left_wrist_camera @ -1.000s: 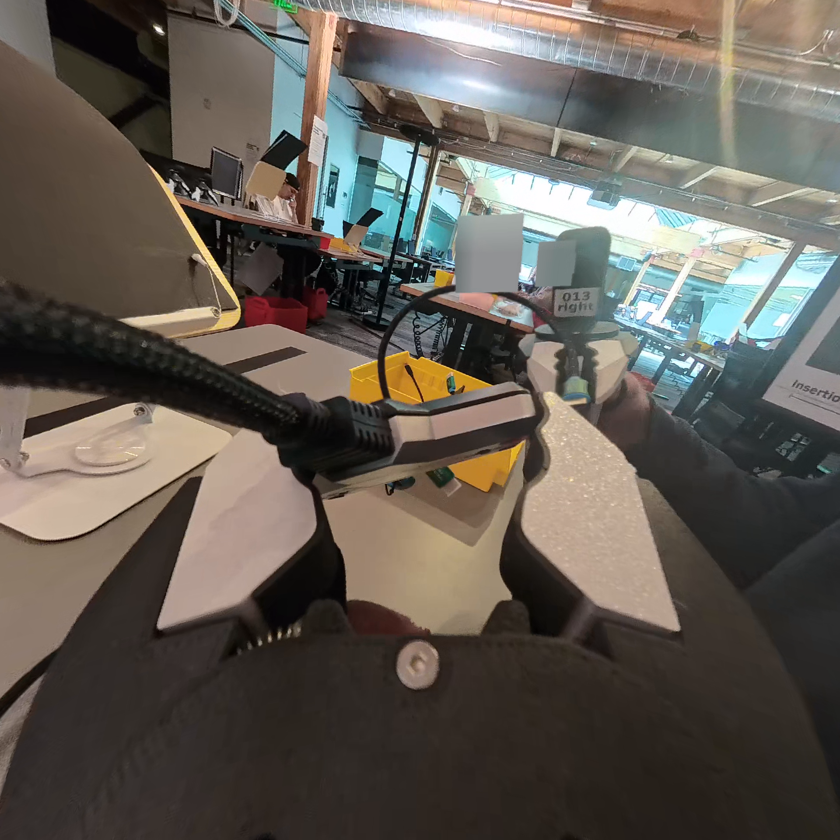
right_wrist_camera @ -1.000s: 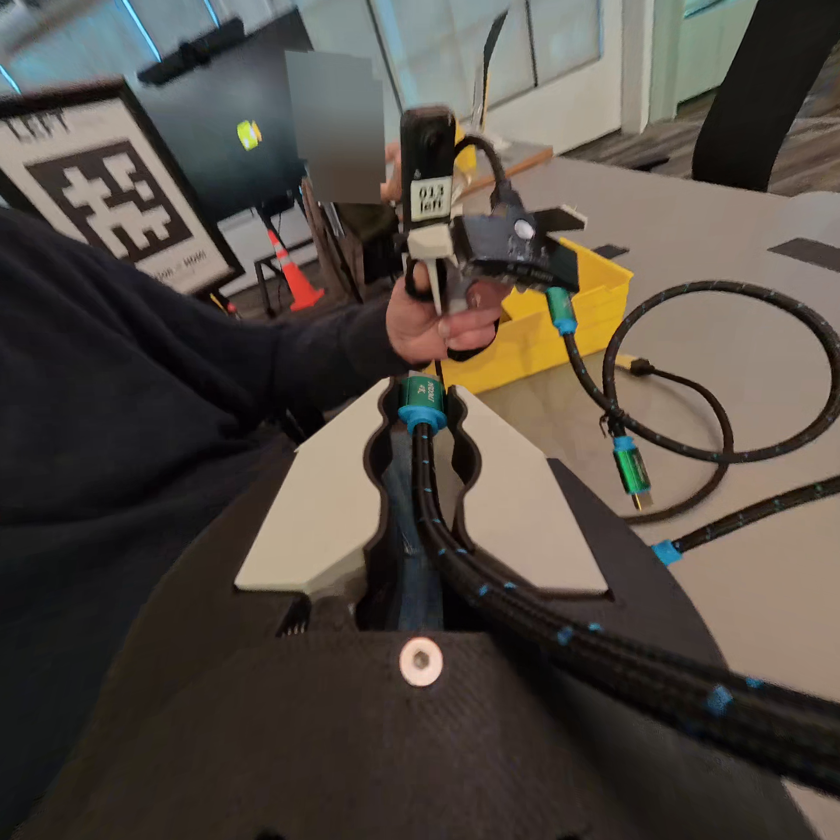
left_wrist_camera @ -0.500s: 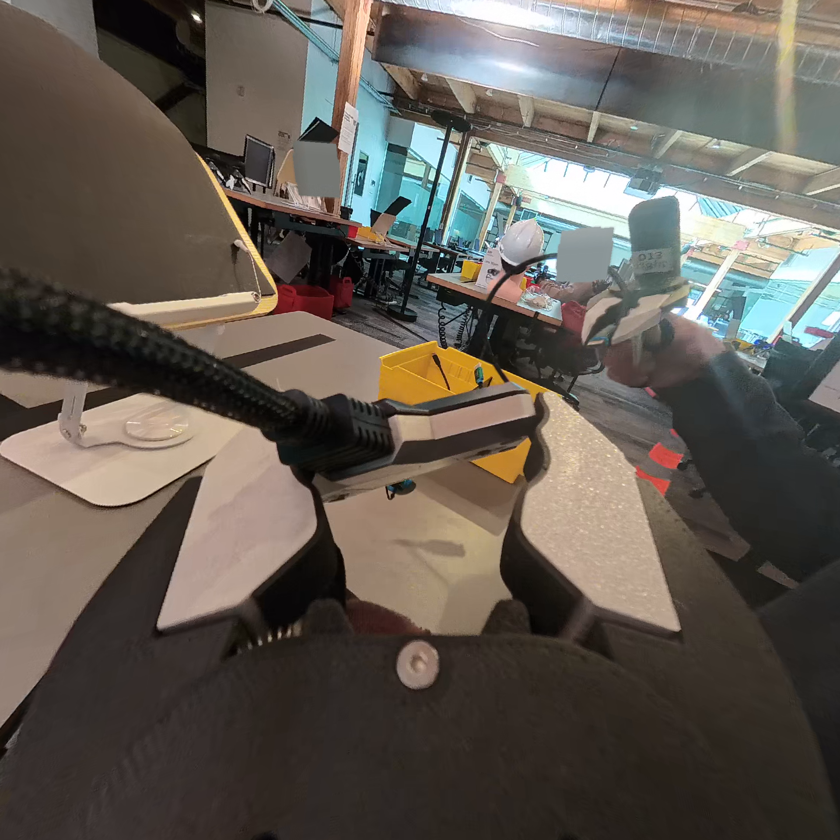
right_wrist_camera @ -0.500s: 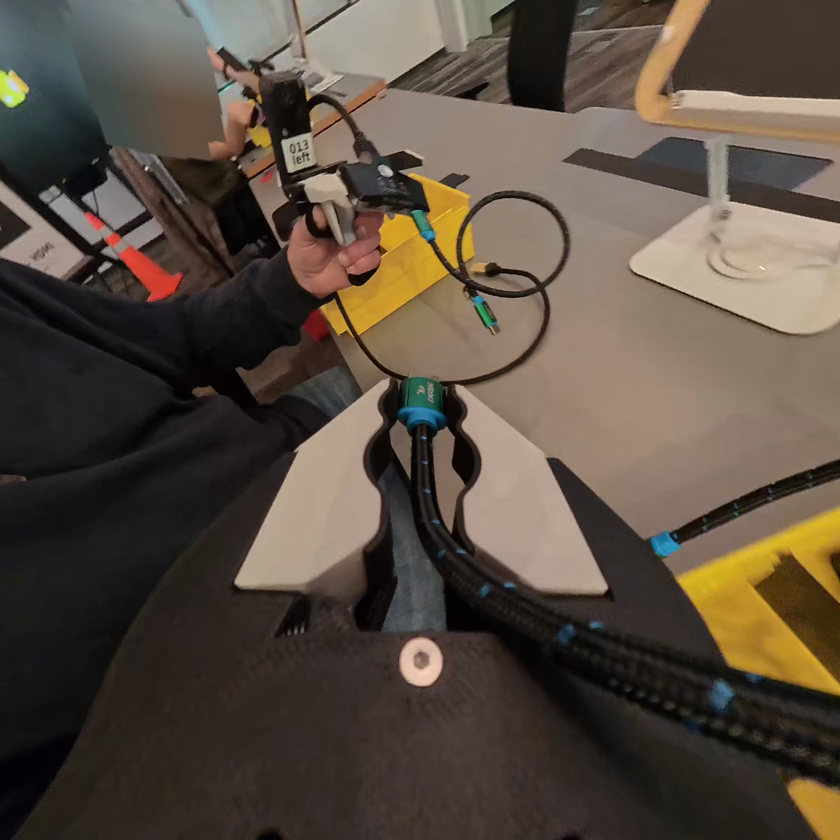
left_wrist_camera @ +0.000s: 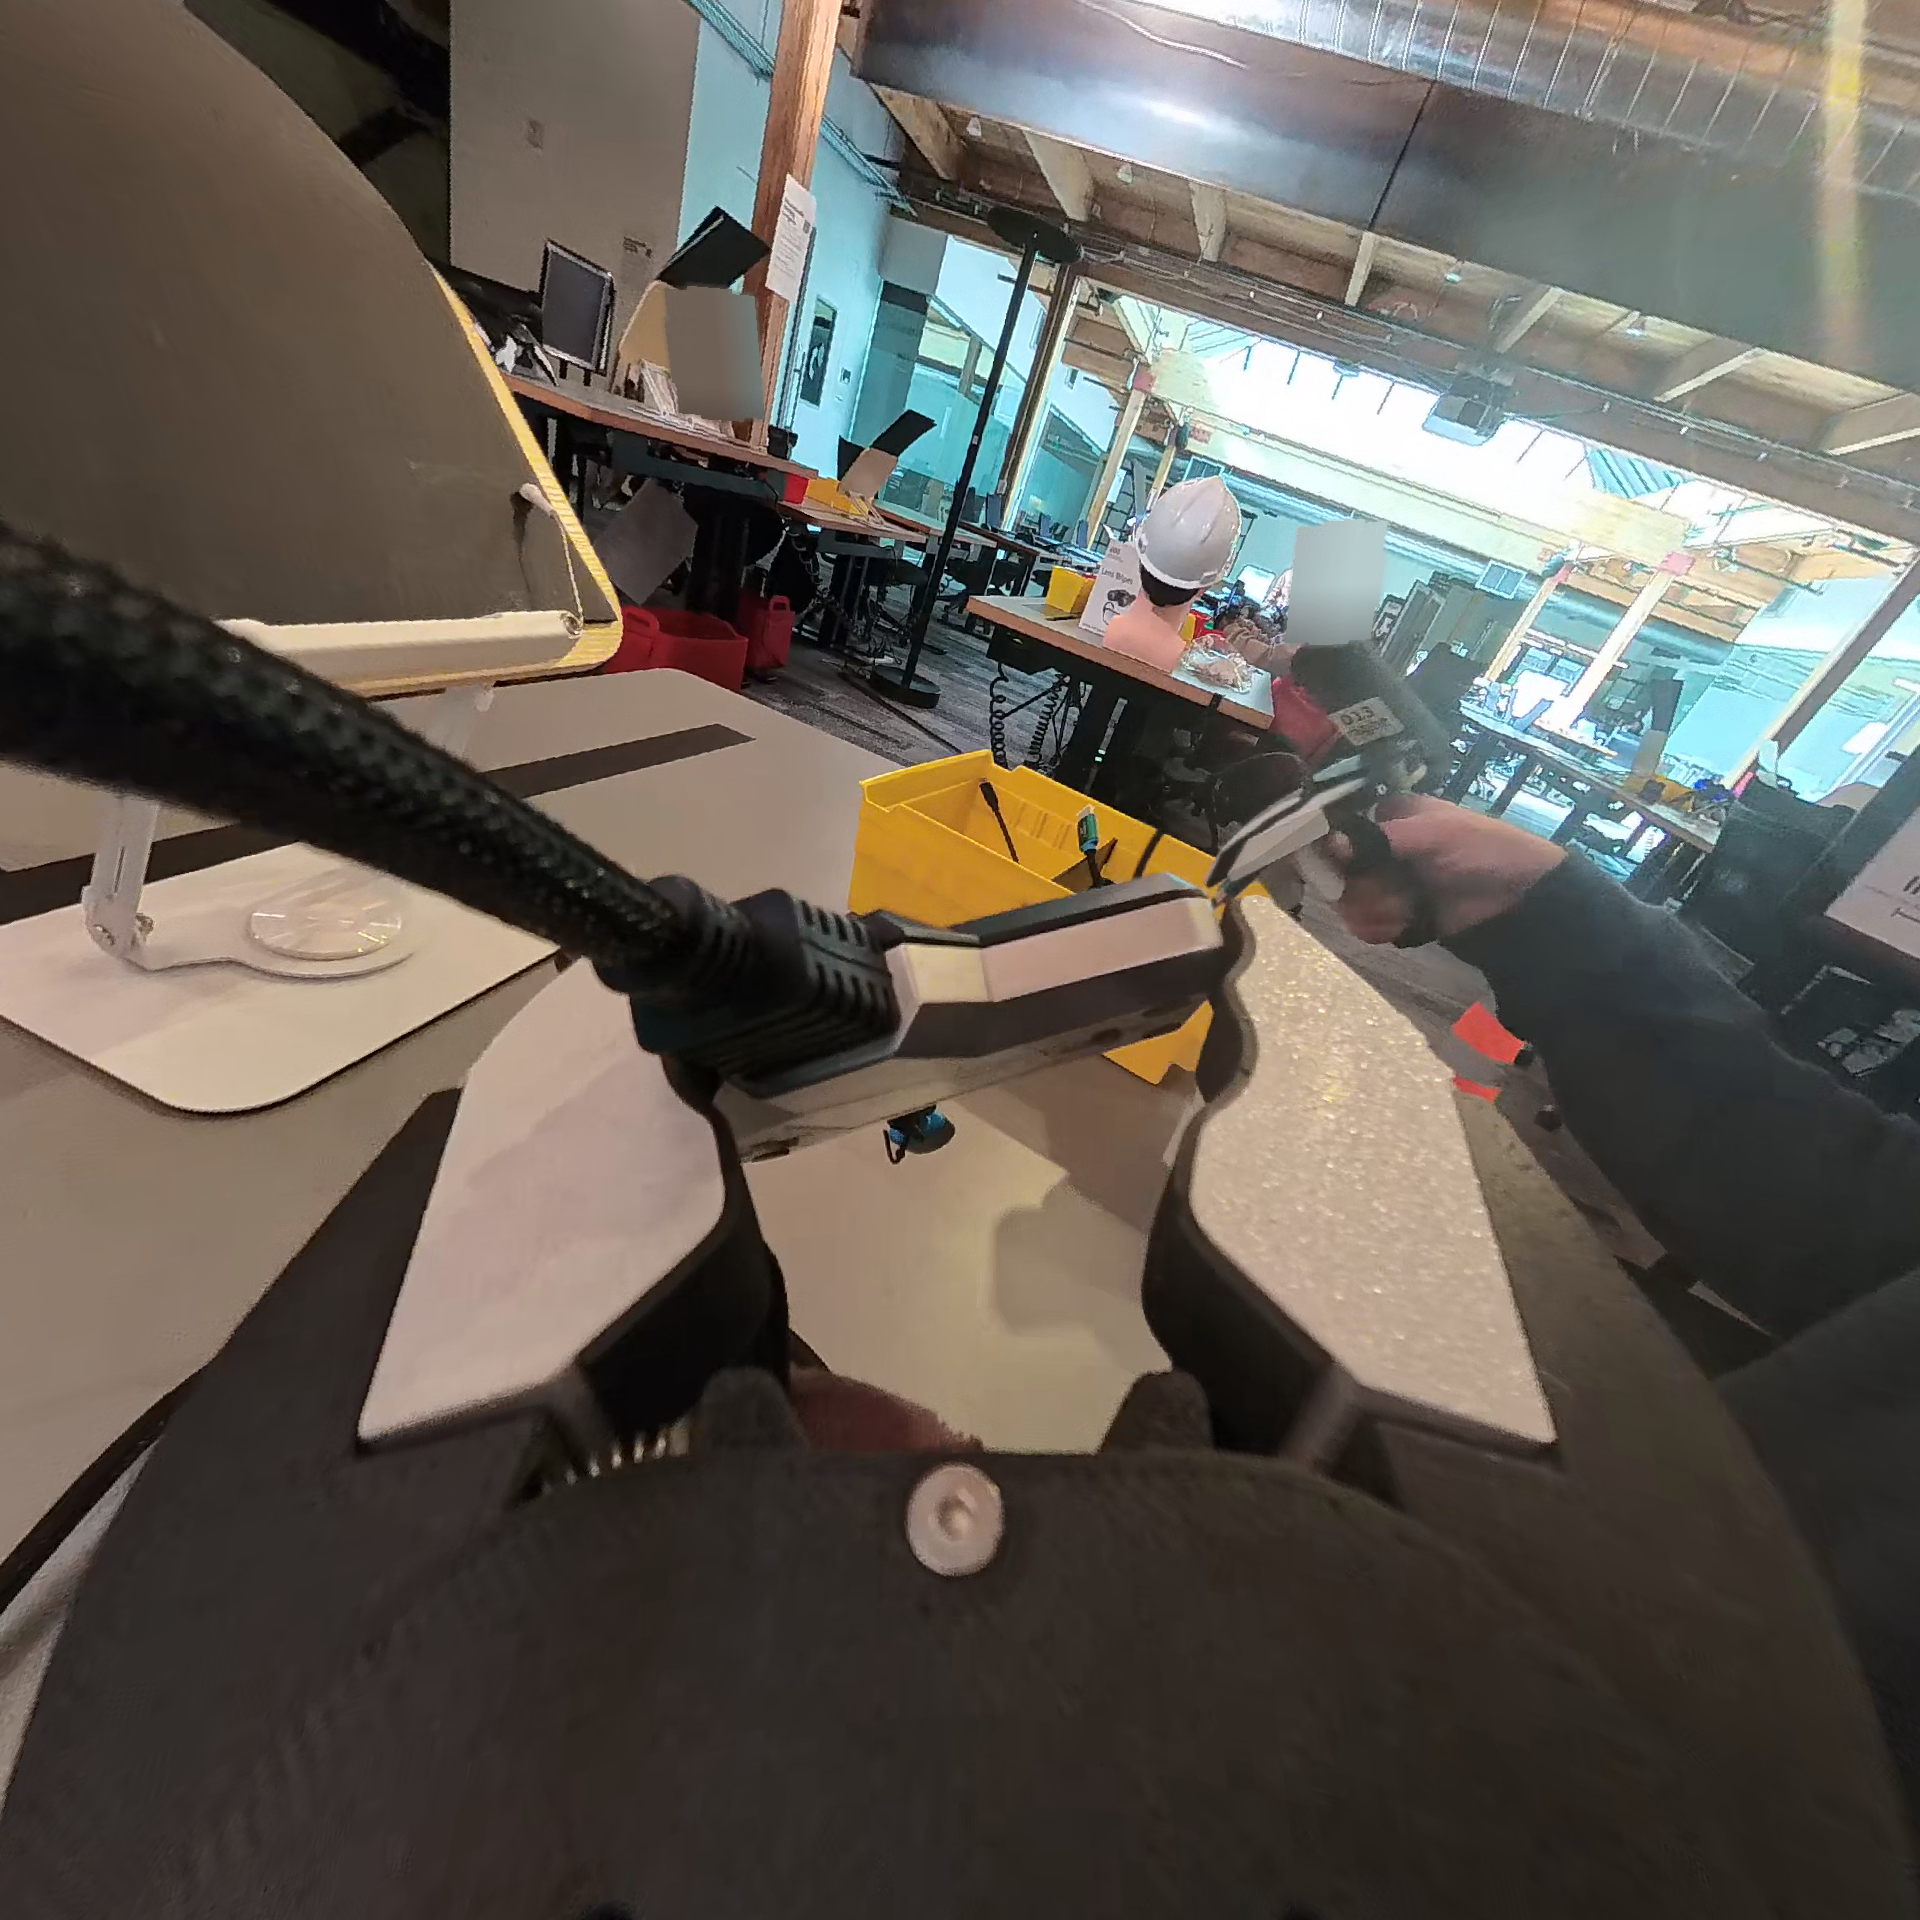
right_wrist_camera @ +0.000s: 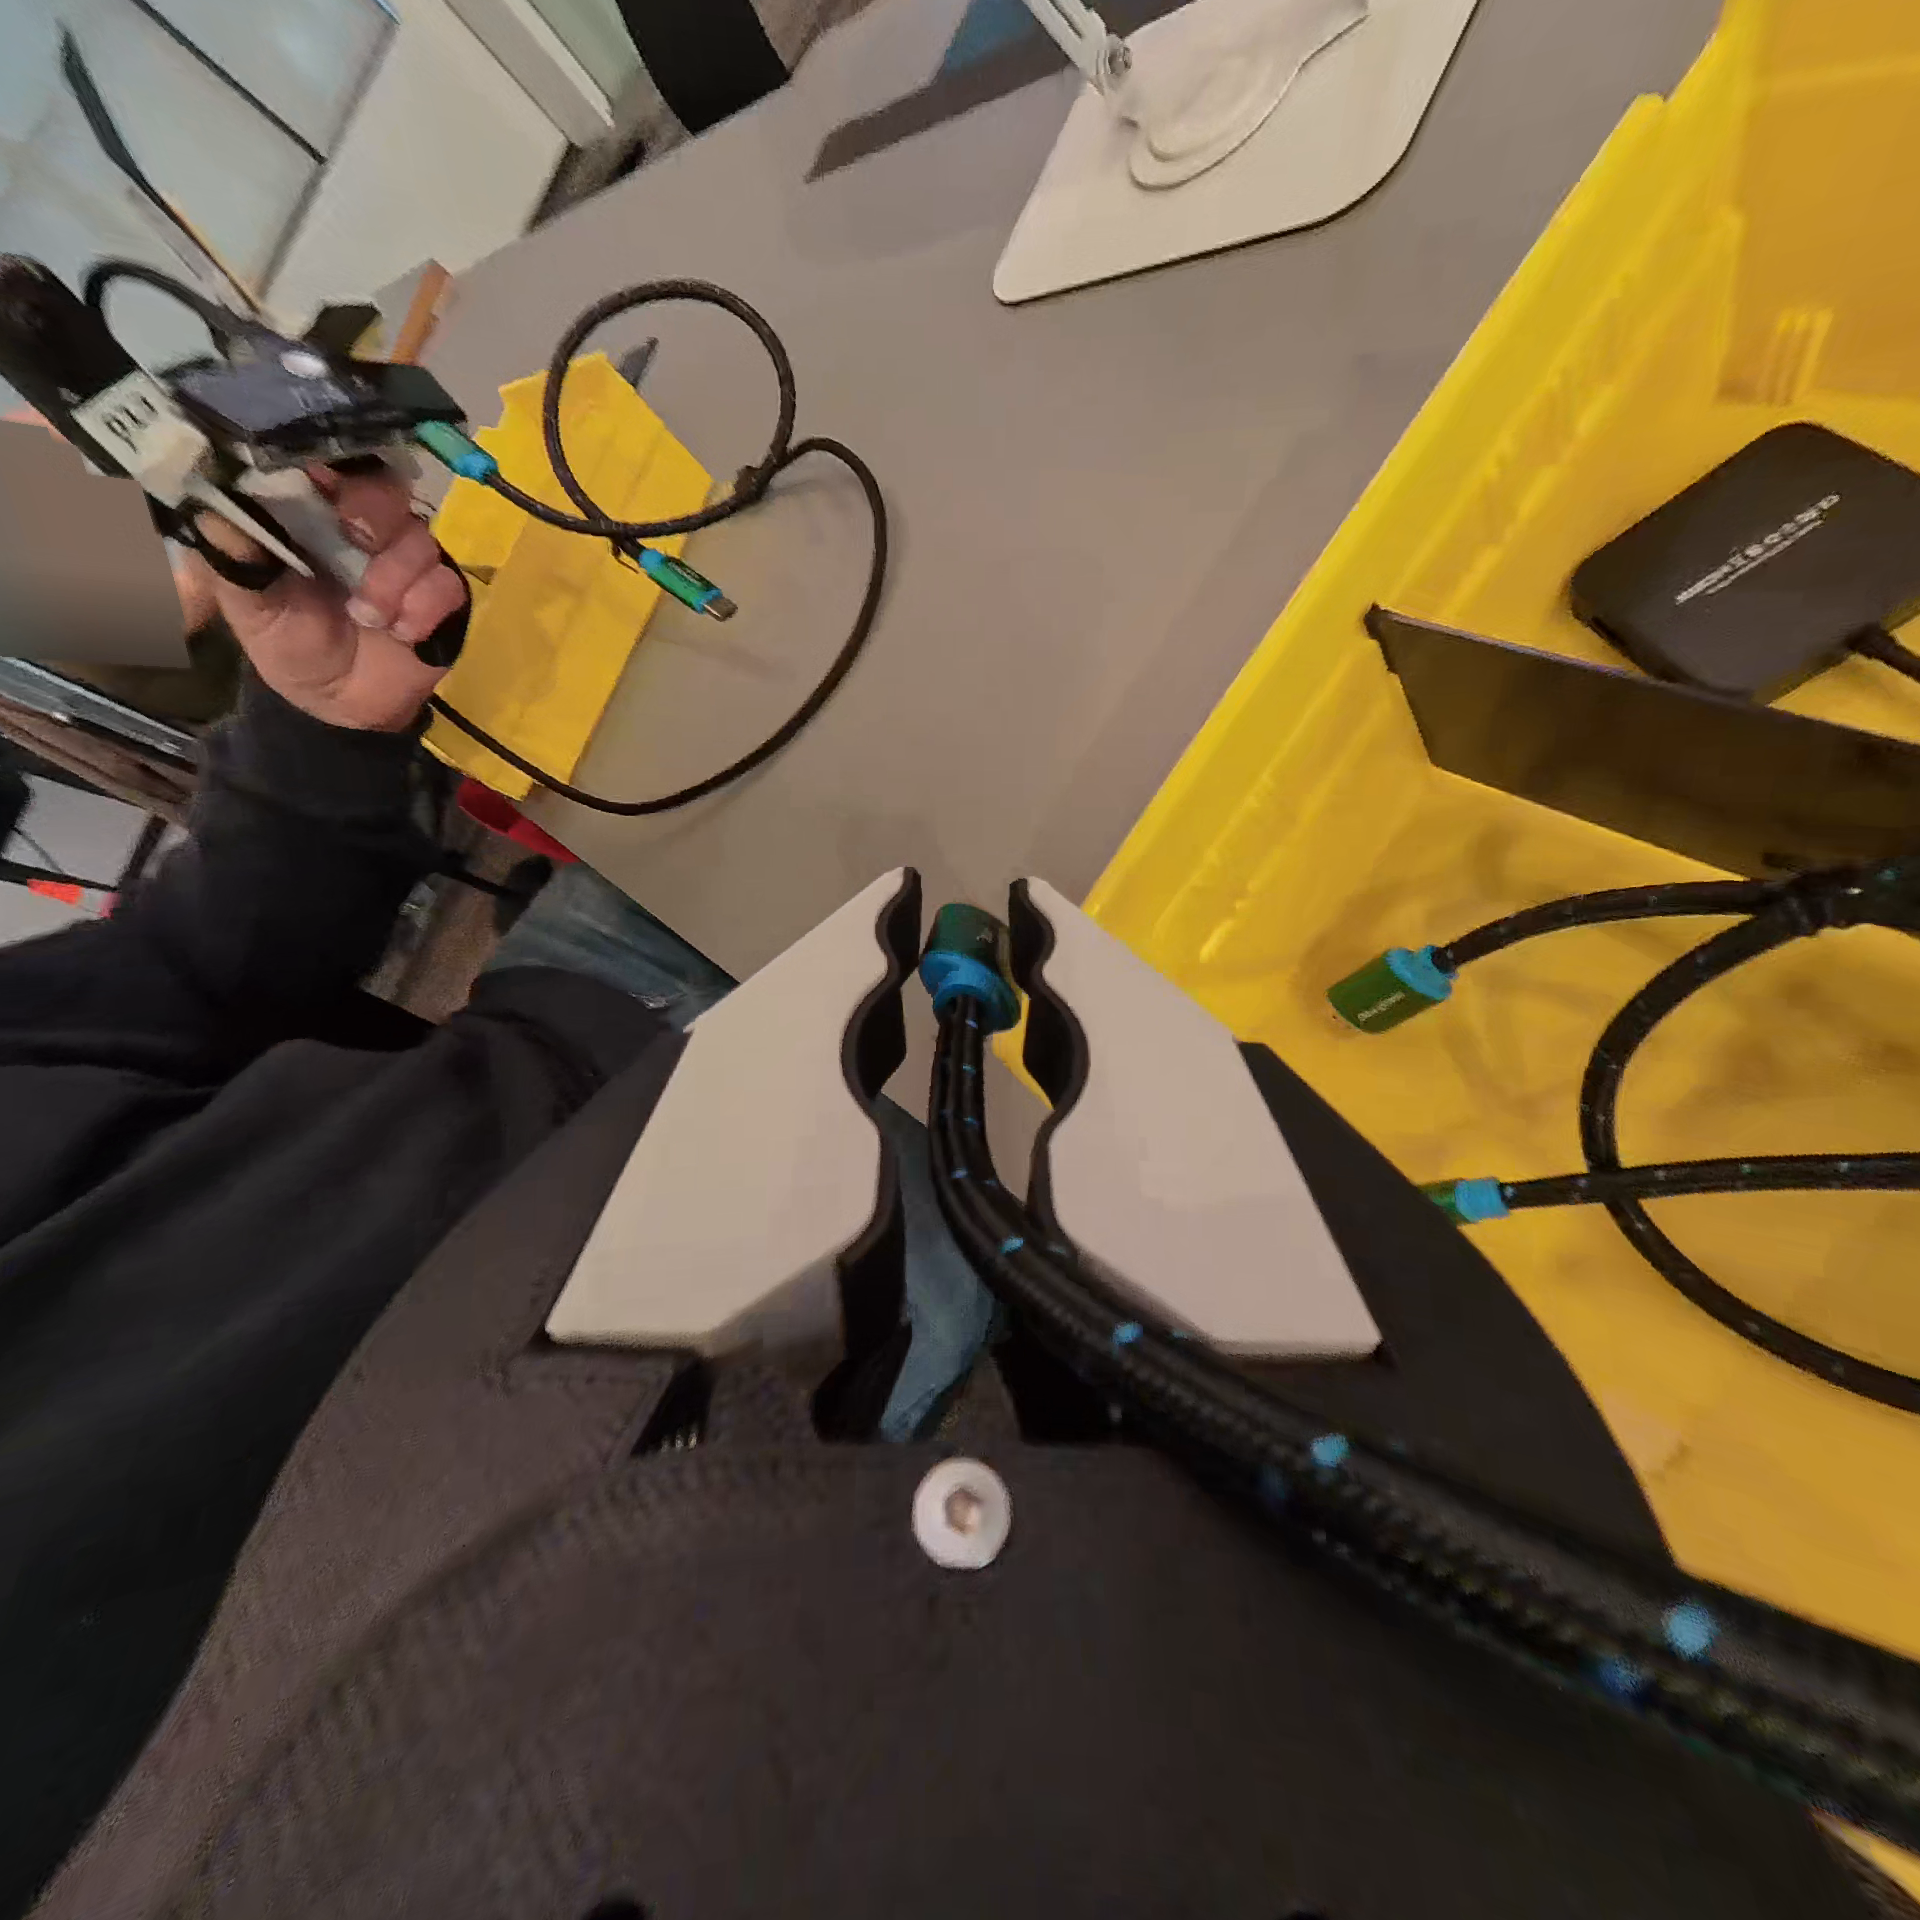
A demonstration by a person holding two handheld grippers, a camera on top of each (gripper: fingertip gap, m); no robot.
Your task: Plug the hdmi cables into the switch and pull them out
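My left gripper (left_wrist_camera: 977,1039) is shut on the HDMI switch (left_wrist_camera: 1049,961), a silver and black box held above the grey table (left_wrist_camera: 644,779). A thick black braided cable (left_wrist_camera: 312,769) leaves the switch to the left. In the right wrist view the switch (right_wrist_camera: 296,400) sits far upper left with one green-and-blue plug (right_wrist_camera: 452,452) in it. My right gripper (right_wrist_camera: 964,904) is shut on another green-and-blue HDMI plug (right_wrist_camera: 961,951), well apart from the switch. That plug's braided cable (right_wrist_camera: 1247,1413) trails back to the right. A loose green plug (right_wrist_camera: 686,587) lies on the table.
A large yellow bin (right_wrist_camera: 1403,675) at the right holds a black box (right_wrist_camera: 1756,561), a divider and more green-plugged cables (right_wrist_camera: 1387,992). A small yellow bin (left_wrist_camera: 935,842) stands at the table's edge. A white monitor stand base (left_wrist_camera: 208,997) is at the left. My hands' fingertips stand some 35 cm from each other.
My right gripper has swung away from the switch to the right, still holding its plug, and now sits beside the large yellow bin. My left gripper still holds the switch.
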